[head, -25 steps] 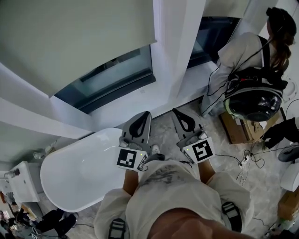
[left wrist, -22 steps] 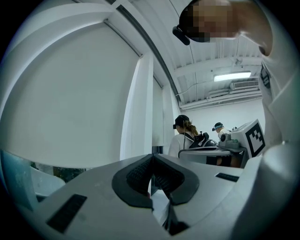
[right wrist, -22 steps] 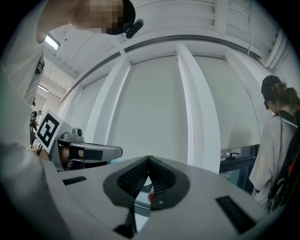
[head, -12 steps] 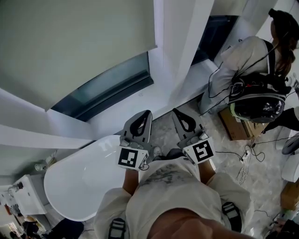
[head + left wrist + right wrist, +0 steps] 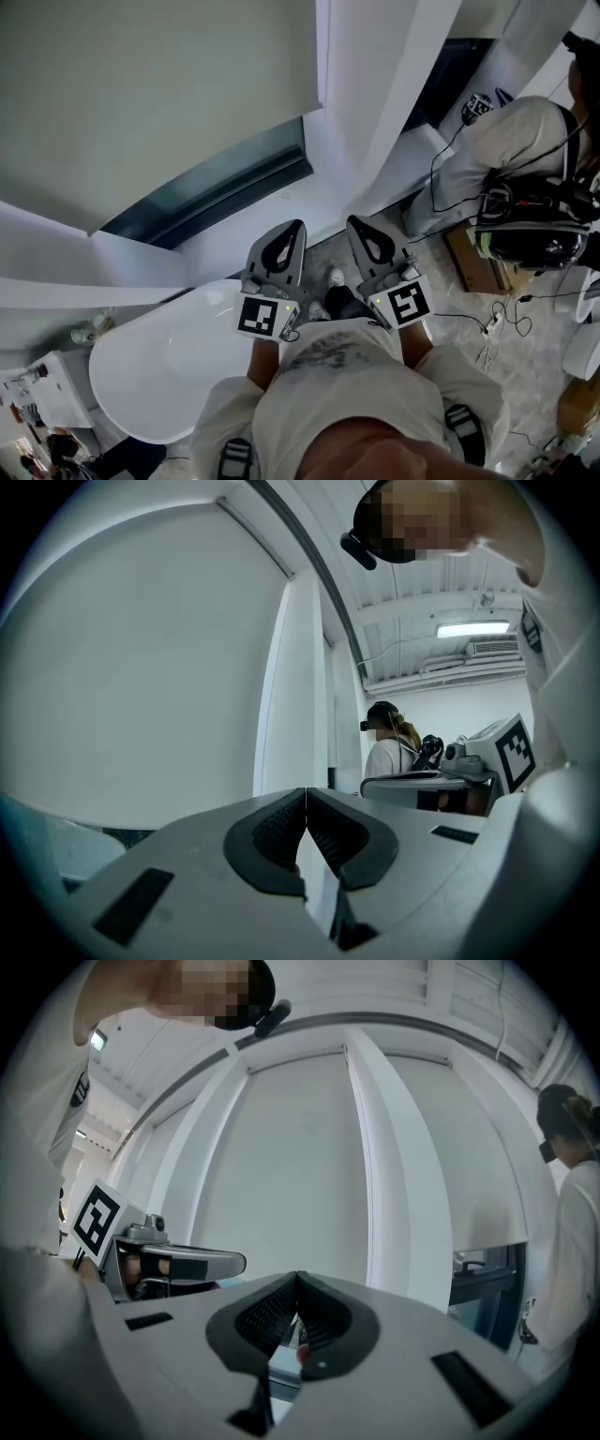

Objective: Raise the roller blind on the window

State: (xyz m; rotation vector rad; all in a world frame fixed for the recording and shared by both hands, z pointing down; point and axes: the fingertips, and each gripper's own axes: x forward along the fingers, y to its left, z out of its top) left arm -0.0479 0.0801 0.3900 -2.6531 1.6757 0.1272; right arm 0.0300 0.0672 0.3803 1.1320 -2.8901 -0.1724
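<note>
In the head view, the person's forearms come out bent and close to the torso. They carry the left gripper (image 5: 289, 236) and the right gripper (image 5: 364, 234) side by side, level with one another. Both point away towards the far window wall (the marker cubes face the camera). The pale grey-green fabric roller blind (image 5: 141, 84) hangs at far left and covers most of the window. A strip of dark window glass (image 5: 220, 186) shows under its lower edge. A broad white window post (image 5: 375, 94) stands just right of the blind, and a glossy white oval bathtub (image 5: 159, 366) lies near left, below the window. A second person in a white shirt (image 5: 525, 141) stands at far right.

In the left gripper view, the left gripper (image 5: 306, 797) has its jaws pressed together with nothing between them. The roller blind (image 5: 141, 667) fills the left of the picture, well apart from the tips.

In the right gripper view, the right gripper (image 5: 298, 1283) likewise has its tips meeting, clear of the roller blind (image 5: 291, 1166) ahead.
</note>
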